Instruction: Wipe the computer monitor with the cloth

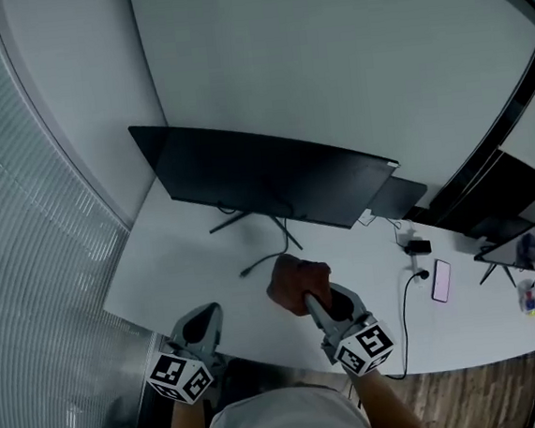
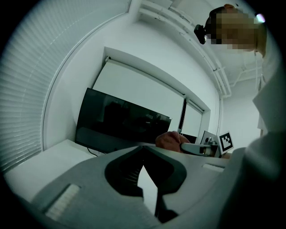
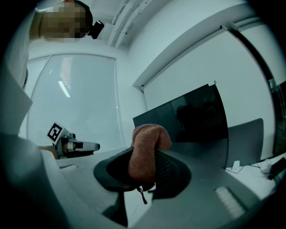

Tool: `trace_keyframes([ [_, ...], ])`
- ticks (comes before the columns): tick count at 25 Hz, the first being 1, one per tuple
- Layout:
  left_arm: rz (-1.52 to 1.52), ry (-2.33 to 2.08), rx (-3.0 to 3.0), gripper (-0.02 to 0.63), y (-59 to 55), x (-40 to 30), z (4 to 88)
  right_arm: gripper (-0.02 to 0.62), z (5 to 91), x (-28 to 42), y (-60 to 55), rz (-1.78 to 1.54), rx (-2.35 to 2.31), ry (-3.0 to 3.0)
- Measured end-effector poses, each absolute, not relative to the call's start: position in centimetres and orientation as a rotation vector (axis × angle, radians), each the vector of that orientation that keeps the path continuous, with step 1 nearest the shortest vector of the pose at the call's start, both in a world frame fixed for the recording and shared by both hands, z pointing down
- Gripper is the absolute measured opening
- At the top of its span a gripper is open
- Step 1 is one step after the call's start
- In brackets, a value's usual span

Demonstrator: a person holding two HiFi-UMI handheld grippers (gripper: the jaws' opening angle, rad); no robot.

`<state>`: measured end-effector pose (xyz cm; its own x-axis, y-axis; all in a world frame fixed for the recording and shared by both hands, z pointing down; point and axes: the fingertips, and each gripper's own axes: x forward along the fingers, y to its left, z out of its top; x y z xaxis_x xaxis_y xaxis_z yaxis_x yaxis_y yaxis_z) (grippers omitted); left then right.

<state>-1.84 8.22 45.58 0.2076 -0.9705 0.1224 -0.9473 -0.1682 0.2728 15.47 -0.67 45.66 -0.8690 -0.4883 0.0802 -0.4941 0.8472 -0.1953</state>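
The black computer monitor (image 1: 273,175) stands on its stand at the back of the white table (image 1: 177,255); it also shows as the monitor (image 2: 120,120) in the left gripper view and the monitor (image 3: 187,118) in the right gripper view. A reddish-brown cloth (image 1: 298,283) is bunched in front of the screen, with my right gripper (image 1: 318,302) shut on it. The cloth (image 3: 147,138) bulges out above the right gripper (image 3: 145,154). My left gripper (image 1: 203,323) hangs over the table's front edge, shut and empty, well short of the screen. From the left gripper (image 2: 143,150) the cloth (image 2: 172,141) shows off to the right.
A pink phone (image 1: 440,280), a black plug (image 1: 418,246) and a cable (image 1: 404,308) lie on the table right of the cloth. A dark panel (image 1: 398,196) sits behind the monitor's right end. A second screen (image 1: 525,249) stands far right. Window blinds (image 1: 24,232) run along the left.
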Motion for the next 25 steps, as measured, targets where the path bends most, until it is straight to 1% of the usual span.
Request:
trace_keyframes([
  [6, -0.106, -1.676, 2.287, 0.008, 3.4, -7.6, 45.4, 0.118, 44.5, 9.9, -4.8, 0.303, 0.935, -2.935],
  [11, -0.110, -1.575, 2.359, 0.008, 0.0, -10.6, 45.3, 0.118, 42.5, 6.2, -7.8, 0.225, 1.054, -2.900],
  [20, -0.105, -1.411, 2.465, 0.008, -6.2, -12.8, 44.3, 0.118, 35.9, 3.3, -13.2, 0.093, 1.310, -2.837],
  [25, -0.091, -1.330, 2.498, 0.008, -8.7, -13.3, 44.5, 0.118, 33.3, 2.7, -15.4, -0.037, 1.423, -2.759],
])
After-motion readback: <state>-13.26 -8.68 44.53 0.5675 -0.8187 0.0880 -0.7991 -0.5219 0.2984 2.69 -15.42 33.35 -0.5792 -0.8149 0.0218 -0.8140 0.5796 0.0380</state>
